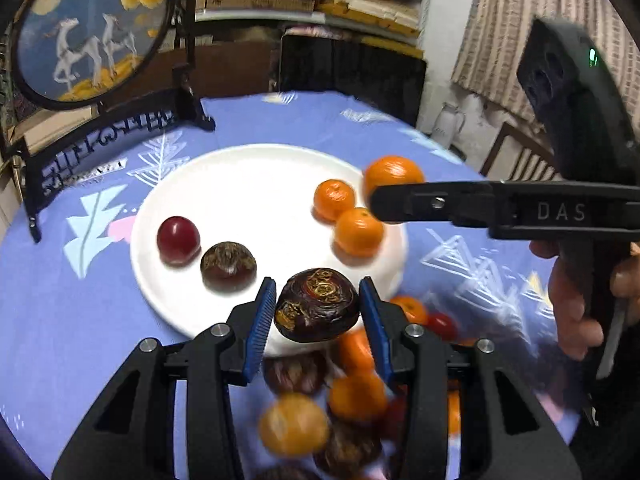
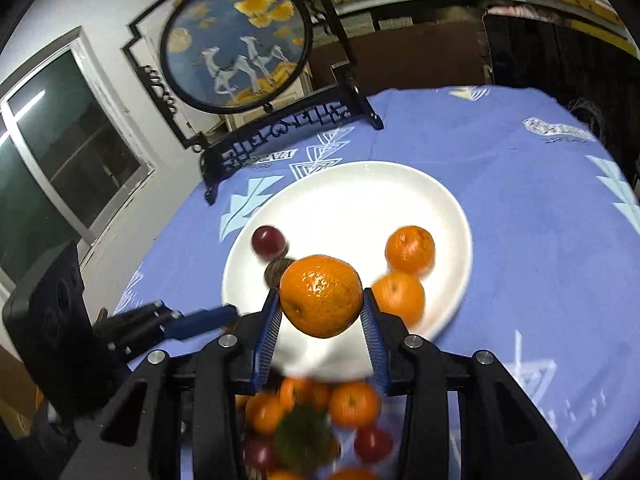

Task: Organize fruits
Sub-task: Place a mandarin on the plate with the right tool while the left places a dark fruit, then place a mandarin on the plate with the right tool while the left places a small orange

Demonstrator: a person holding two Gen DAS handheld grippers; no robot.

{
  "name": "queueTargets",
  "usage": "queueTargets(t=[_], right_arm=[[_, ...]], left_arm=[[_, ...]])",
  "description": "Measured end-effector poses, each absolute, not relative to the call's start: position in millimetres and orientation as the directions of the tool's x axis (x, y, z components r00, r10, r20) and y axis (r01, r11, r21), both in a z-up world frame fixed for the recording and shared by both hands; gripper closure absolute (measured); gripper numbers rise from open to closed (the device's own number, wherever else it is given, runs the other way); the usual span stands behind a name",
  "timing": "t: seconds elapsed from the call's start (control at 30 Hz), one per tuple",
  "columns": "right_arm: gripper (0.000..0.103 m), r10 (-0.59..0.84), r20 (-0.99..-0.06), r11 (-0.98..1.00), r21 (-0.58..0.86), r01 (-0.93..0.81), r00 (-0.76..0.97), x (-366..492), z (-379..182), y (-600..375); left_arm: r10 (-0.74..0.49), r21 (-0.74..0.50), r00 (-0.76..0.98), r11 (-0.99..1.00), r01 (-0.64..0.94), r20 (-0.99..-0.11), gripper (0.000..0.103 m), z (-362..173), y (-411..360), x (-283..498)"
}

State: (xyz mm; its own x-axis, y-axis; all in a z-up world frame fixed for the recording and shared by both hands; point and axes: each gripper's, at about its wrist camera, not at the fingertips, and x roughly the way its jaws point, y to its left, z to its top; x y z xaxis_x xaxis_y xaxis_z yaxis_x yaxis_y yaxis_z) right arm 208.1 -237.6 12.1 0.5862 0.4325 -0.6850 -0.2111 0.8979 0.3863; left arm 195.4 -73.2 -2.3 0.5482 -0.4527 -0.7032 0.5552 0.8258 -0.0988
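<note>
My left gripper (image 1: 318,306) is shut on a dark brown water chestnut (image 1: 317,305), held above the near rim of the white plate (image 1: 240,184). On the plate lie a red fruit (image 1: 178,239), another chestnut (image 1: 228,266) and two small oranges (image 1: 334,199) (image 1: 359,231). My right gripper (image 2: 320,308) is shut on an orange (image 2: 321,295) above the plate's (image 2: 352,196) near edge; in the left wrist view its finger (image 1: 432,202) hides part of that orange (image 1: 394,174). A blurred pile of oranges, chestnuts and red fruits (image 1: 352,400) (image 2: 312,420) lies on the cloth below both grippers.
The table wears a blue patterned cloth (image 2: 540,240). A round painted screen on a black stand (image 2: 236,44) (image 1: 92,32) stands at the table's far left. Shelves and boxes are behind.
</note>
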Motion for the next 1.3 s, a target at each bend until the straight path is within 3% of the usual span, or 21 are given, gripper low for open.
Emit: queueTargets(t=[0.1,0.23,0.37,0.47,0.8,0.87,1.0,1.3], right_arm=[[0.048,0.405,-0.683,0.906,0.387,-0.169,0.607,224.2,4.9,-239.1],[0.048,0.386,-0.67,0.915,0.368,-0.168,0.634,212.2,4.9,-242.6],[0.048,0.382,-0.662,0.916,0.361,-0.173,0.644,184.1,5.2,-248.7],[0.046,0.36,-0.662,0.927,0.334,-0.17,0.657,153.5,5.1,-254.8],[0.045,0.32,-0.689,0.94,0.317,-0.127,0.65,75.6,-20.1,-272.7],[0.045,0.325,-0.692,0.938,0.32,-0.129,0.644,67.1,-23.9,-273.1],[0.045,0.319,-0.7,0.941,0.313,-0.127,0.639,55.5,-28.0,-271.6],[0.045,0.325,-0.724,0.942,0.308,-0.136,0.609,52.1,-38.7,-270.7]], left_arm=[[-0.425,-0.098,0.538,0.841,0.532,-0.728,0.057,-12.3,-77.5,212.2],[-0.432,-0.079,0.571,0.839,0.538,-0.698,0.047,-5.7,-69.9,198.0],[-0.457,-0.057,0.582,0.816,0.575,-0.672,0.045,6.0,-62.2,160.5],[-0.469,-0.039,0.579,0.798,0.602,-0.668,0.033,7.9,-53.7,125.3],[-0.469,-0.054,0.526,0.781,0.623,-0.71,0.032,-26.8,-24.5,43.7],[-0.454,-0.063,0.521,0.794,0.605,-0.723,0.036,-36.4,-21.6,43.8],[-0.442,-0.087,0.5,0.808,0.583,-0.745,0.06,-50.9,-25.5,51.8],[-0.41,-0.064,0.511,0.822,0.565,-0.755,0.063,-54.0,-39.9,63.1]])
